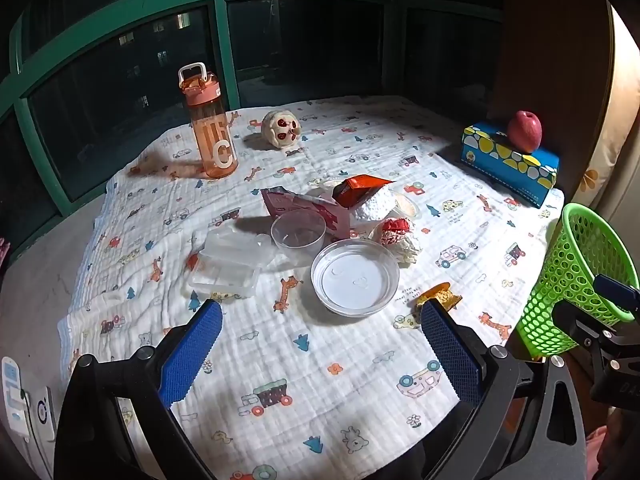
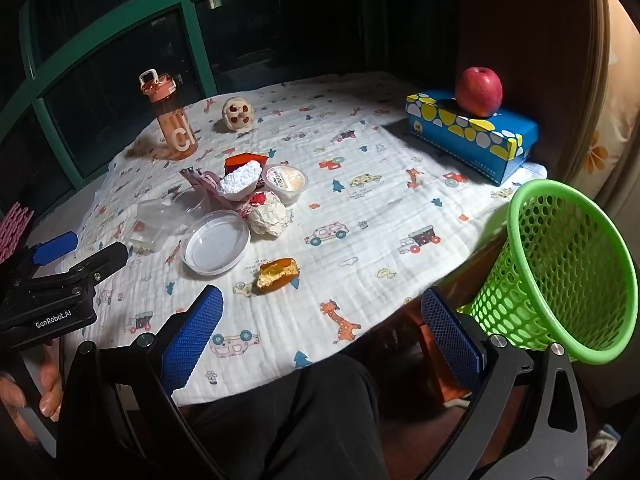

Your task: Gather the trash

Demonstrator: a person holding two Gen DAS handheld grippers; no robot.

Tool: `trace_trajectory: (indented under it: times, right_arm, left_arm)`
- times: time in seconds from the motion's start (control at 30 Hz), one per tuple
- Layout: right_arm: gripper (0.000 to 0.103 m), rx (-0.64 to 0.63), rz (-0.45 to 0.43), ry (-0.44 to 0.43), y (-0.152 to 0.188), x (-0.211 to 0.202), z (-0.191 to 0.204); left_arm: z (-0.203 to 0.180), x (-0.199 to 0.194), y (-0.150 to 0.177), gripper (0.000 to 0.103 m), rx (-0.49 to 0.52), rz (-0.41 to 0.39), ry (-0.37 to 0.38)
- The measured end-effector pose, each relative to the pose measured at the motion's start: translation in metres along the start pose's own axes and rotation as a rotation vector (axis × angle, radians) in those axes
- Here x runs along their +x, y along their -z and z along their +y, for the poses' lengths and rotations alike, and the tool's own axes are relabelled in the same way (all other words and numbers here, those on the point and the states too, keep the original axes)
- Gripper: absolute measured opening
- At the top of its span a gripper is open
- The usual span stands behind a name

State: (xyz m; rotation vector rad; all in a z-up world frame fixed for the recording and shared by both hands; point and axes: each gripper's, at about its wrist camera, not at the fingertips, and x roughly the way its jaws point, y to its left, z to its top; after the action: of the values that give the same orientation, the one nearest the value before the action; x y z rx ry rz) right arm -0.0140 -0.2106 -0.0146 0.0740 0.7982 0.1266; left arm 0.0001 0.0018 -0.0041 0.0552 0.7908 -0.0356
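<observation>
Trash collection — approach step, nothing gripped yet.
Left tongs [image 1: 320, 354] and right tongs [image 2: 320, 344] hovering released; bitten cake [image 2: 277, 274] lying just ahead, green basket [image 2: 560, 280] waiting right — next needing a descent.

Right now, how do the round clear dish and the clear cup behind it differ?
The round dish is wide and shallow, while the clear cup is narrower and deeper. The dish lies nearest the camera at the front of the trash pile; the cup stands behind it, against the pink wrapper. Both are see-through plastic, open side up, and look empty.
</observation>
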Motion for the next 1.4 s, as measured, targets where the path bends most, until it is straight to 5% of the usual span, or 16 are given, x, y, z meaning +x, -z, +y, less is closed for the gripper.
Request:
trace_trajectory:
  times: [1.4]
  right_arm:
    - [0.098, 0.009, -0.001, 0.016, 0.0002, -0.0018, -0.0014]
  left_arm:
    - [-0.0061, -0.0014, -0.0080, 0.096, 0.005, 0.000, 0.004]
